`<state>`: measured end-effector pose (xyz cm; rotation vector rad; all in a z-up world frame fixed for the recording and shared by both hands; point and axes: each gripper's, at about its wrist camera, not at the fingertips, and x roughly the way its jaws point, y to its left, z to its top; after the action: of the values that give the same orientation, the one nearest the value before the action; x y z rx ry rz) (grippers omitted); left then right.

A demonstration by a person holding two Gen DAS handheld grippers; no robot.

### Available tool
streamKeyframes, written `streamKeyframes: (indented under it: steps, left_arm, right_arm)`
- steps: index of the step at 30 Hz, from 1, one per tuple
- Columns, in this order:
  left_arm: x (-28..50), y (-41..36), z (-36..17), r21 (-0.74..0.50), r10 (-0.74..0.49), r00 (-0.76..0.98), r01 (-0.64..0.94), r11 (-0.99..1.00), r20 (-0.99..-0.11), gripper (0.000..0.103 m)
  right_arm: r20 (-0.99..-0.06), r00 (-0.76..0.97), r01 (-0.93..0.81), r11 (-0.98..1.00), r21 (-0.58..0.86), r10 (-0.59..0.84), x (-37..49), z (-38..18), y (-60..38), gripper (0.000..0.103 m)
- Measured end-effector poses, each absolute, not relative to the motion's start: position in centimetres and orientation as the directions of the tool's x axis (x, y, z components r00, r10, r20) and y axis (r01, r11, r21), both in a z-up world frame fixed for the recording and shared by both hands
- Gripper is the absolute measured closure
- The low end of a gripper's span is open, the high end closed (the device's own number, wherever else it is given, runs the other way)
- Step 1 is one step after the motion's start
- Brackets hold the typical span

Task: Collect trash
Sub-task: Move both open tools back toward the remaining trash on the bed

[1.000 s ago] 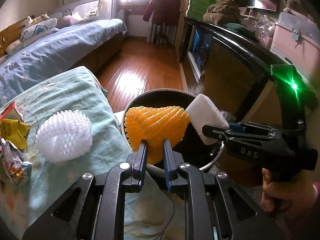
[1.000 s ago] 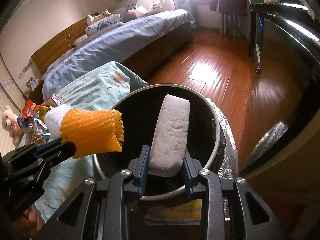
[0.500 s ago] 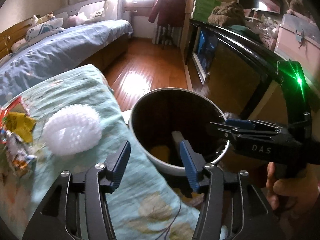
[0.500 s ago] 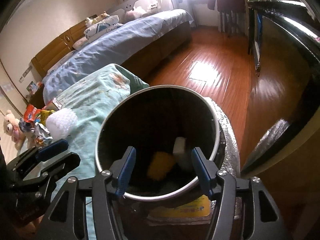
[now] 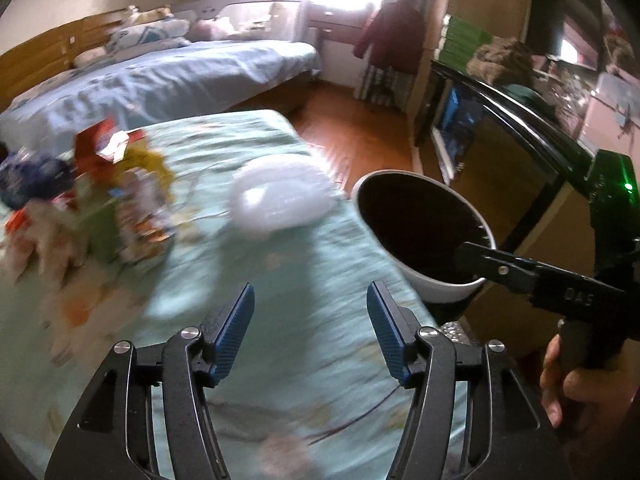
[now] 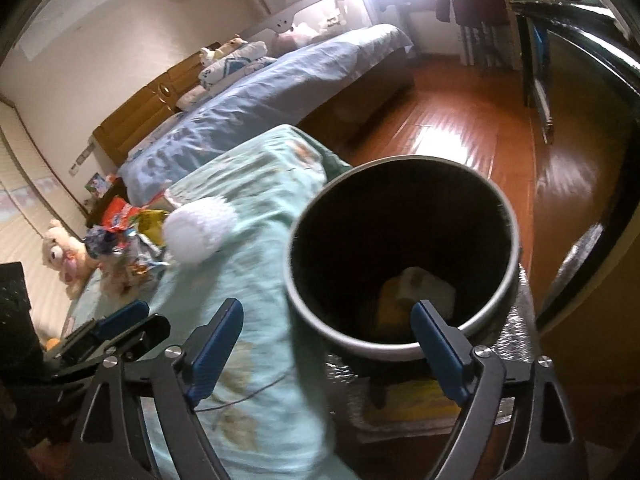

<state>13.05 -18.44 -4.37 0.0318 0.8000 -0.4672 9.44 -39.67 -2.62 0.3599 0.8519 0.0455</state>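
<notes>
A round grey trash bin [image 6: 404, 350] [image 5: 440, 284] stands beside the teal-covered table [image 5: 280, 280]. At its bottom lie an orange foam net [image 6: 390, 304] and a white foam block [image 6: 428, 286]. A white foam net [image 5: 280, 196] [image 6: 198, 234] rests on the cloth, and a blurred heap of snack wrappers [image 5: 100, 200] [image 6: 128, 236] lies further left. My left gripper [image 5: 310, 320] hangs over the cloth, its jaws opening with nothing between them. My right gripper [image 6: 328, 340] straddles the bin's near rim, jaws opening wide and empty; in the left wrist view it reaches over the bin from the right.
A bed with blue bedding [image 5: 160, 80] lies beyond the table. Wooden floor [image 6: 460, 132] stretches past the bin. A dark glossy cabinet [image 5: 500, 128] runs along the right. A hand [image 5: 568, 384] holds the right gripper's handle. Plush toys [image 6: 64, 256] sit at far left.
Both grippers opened and dropped the orange net and the white block into the bin. The left gripper then swung left over the cloth; the right shifted so the bin now sits to its right.
</notes>
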Motion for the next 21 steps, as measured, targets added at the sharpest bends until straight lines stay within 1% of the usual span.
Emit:
streamKeyframes:
  steps: [4,7,9,11,21]
  left_arm:
    - [12.7,-15.9,-4.6,-0.160,-0.366,0.618,0.363,0.918,-0.696,0.043]
    - [12.5,-14.1,-4.6,-0.166,-0.341,0.638,0.320,0.933,-0.691,0.040]
    - [12.4,-12.6,-4.7,-0.174,-0.323,0.654,0.283,0.943,-0.684,0.034]
    - [12.3,-11.5,-4.8,-0.182,-0.310,0.662,0.257,0.949,-0.682,0.032]
    - [12.3,-8.1,-5.6,-0.196,-0.268,0.677,0.183,0.963,-0.686,0.032]
  right_arm:
    - [-0.718,0.665,0.072,0.938,0.339,0.208,9.3,-2.5,-37.6,0.011]
    - [-0.716,0.663,0.043,0.944,0.328,0.219,9.3,-2.5,-35.9,0.010]
    - [-0.716,0.661,0.024,0.947,0.320,0.225,9.4,-2.6,-34.7,0.010]
    - [-0.718,0.658,0.011,0.950,0.311,0.227,9.4,-2.7,-33.8,0.010]
    - [-0.721,0.648,-0.058,0.960,0.274,0.245,10.2,-3.4,-30.0,0.010]
